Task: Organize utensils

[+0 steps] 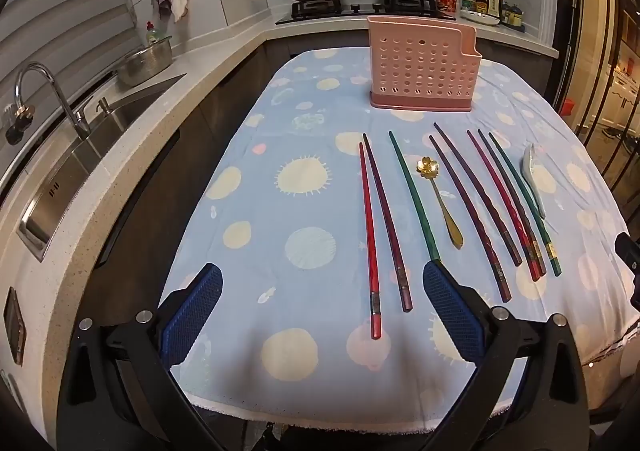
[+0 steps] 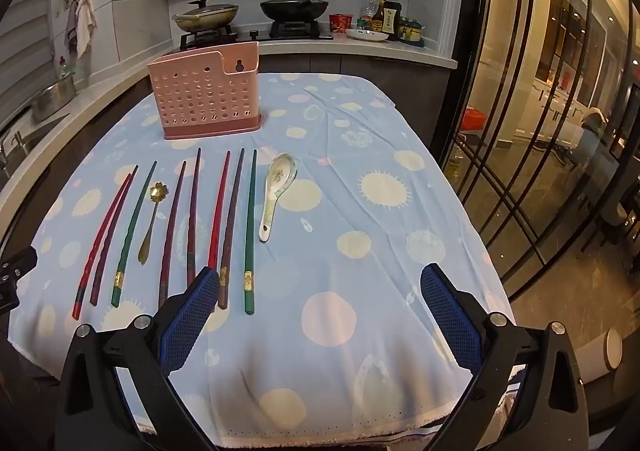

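Chopsticks (image 2: 250,235) bearing unreadable gold labels, pink holder (image 2: 206,99) behind

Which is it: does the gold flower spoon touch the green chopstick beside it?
Apart. The left wrist view shows tablecloth between the gold flower spoon and the green chopstick.
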`<state>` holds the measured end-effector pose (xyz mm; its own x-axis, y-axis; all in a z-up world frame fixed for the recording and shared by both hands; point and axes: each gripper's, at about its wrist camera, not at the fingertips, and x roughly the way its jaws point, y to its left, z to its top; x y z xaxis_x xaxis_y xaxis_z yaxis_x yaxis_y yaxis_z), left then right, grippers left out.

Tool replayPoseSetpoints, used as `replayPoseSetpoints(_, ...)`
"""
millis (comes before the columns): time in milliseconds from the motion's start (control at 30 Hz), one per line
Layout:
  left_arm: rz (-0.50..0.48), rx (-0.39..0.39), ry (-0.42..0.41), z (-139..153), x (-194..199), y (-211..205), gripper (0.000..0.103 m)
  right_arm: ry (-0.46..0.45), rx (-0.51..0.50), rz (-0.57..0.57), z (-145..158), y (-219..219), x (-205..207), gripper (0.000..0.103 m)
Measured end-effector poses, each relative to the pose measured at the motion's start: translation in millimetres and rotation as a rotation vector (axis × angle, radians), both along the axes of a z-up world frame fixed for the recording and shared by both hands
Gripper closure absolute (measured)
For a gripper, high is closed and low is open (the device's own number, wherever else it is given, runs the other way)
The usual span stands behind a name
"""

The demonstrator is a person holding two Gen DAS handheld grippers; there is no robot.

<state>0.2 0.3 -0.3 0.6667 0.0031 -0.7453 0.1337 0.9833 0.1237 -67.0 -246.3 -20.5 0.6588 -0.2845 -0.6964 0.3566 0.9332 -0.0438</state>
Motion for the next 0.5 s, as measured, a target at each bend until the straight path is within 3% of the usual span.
replayPoseSetpoints(500,-0.014,0.011,-0.017,2.2,-6.1,-5.2,0.007,-0.013,0.002,0.008,4.3,3.1,-7.5,0.007)
